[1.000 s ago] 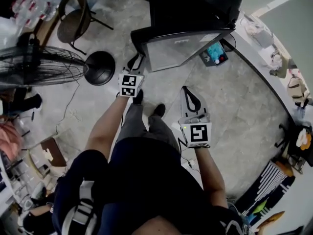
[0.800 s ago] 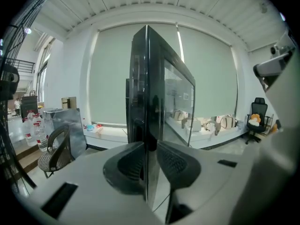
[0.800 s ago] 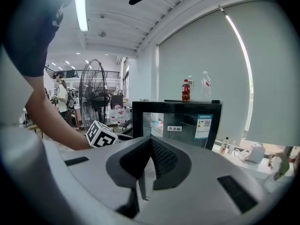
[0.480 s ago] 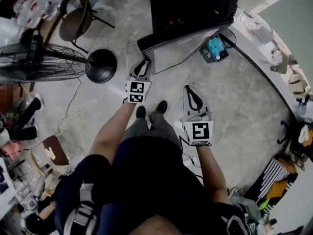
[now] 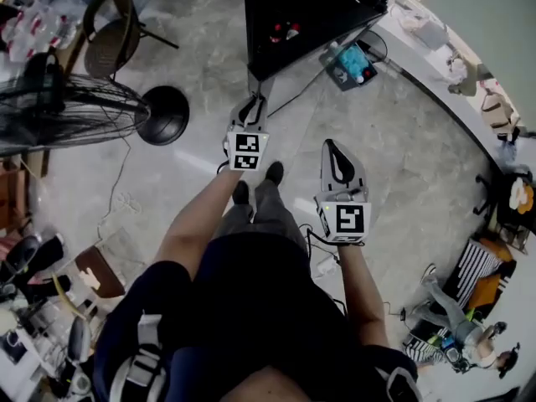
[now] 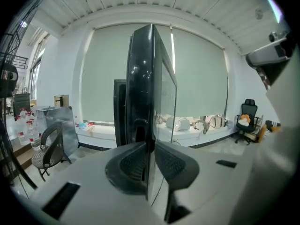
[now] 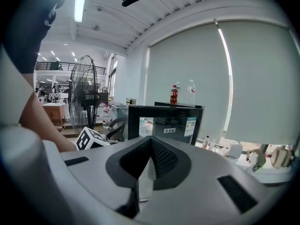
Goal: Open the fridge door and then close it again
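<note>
The person's forearms reached forward from the bottom of the head view, one gripper in each hand, with the feet on the grey floor (image 5: pixel 402 157) between them.

Right gripper (image 5: pixel 332 147): held in the air on the right, short of the fridge and apart from it. Its own view showed the right gripper (image 7: pixel 151 140) clenched, pads together, with nothing between them. It pointed towards the front of the fridge (image 7: pixel 165 122).

Left gripper (image 5: pixel 254 105): held further forward than the right one, at the near left corner of the fridge (image 5: pixel 314 19). In the left gripper view, the fridge door (image 6: pixel 139 88) stood upright and edge-on, directly in line with the left gripper (image 6: pixel 150 145). The jaws were closing, with the free edge of the door between them and a pad lying against each side of it. The door stood out from the cabinet towards the person, so the fridge was not fully shut.

Fridge: a black cabinet at the top centre of the head view. Two bottles (image 7: pixel 183 93) stood on its top.

Surroundings: a floor fan (image 5: pixel 59 111) on a round base and a chair (image 5: pixel 109 36) stood to the left. A white counter (image 5: pixel 435 53) curved along the window behind and to the right of the fridge.
</note>
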Demonstrator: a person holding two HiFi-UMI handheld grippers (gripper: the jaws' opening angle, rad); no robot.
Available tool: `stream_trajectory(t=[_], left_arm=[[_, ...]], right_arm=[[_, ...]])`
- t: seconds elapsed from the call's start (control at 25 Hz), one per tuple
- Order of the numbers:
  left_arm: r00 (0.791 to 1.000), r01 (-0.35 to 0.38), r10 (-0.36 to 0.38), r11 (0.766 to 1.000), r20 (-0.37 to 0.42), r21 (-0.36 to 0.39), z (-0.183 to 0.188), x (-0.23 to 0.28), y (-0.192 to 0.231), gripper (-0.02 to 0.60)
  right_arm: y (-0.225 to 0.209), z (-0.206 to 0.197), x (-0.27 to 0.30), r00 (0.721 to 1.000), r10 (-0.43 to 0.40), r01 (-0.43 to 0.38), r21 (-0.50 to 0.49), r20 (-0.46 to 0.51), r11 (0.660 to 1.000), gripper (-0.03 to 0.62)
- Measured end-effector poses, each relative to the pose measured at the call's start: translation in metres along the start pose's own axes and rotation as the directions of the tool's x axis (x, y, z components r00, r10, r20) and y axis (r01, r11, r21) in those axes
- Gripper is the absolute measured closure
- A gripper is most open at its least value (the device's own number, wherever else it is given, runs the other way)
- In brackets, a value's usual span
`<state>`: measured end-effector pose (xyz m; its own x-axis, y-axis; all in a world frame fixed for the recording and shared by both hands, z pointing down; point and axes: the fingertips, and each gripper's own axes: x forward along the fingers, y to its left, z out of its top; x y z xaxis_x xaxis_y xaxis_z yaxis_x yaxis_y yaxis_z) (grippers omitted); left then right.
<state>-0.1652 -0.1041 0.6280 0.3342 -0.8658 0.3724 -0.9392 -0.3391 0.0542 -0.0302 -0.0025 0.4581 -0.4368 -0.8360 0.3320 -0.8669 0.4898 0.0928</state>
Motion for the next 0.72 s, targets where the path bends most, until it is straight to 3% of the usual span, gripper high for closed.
stream_trajectory(t=[0.52,0.72], left_arm=[[0.994,0.113,-0.112,0.990,-0.019,0.083,-0.011,-0.021,-0.048,0.526],[0.992,0.124,-0.122,0.987,-0.027,0.102,-0.013,-0.026,-0.070,0.531]], right_arm=[[0.019,-0.021,-0.069,0.988,-0.151,0.152,0.004,-0.033,0.988,0.575],[0.012,-0.025,-0.088,0.981,-0.192,0.192,0.019,-0.021,0.981,0.576]])
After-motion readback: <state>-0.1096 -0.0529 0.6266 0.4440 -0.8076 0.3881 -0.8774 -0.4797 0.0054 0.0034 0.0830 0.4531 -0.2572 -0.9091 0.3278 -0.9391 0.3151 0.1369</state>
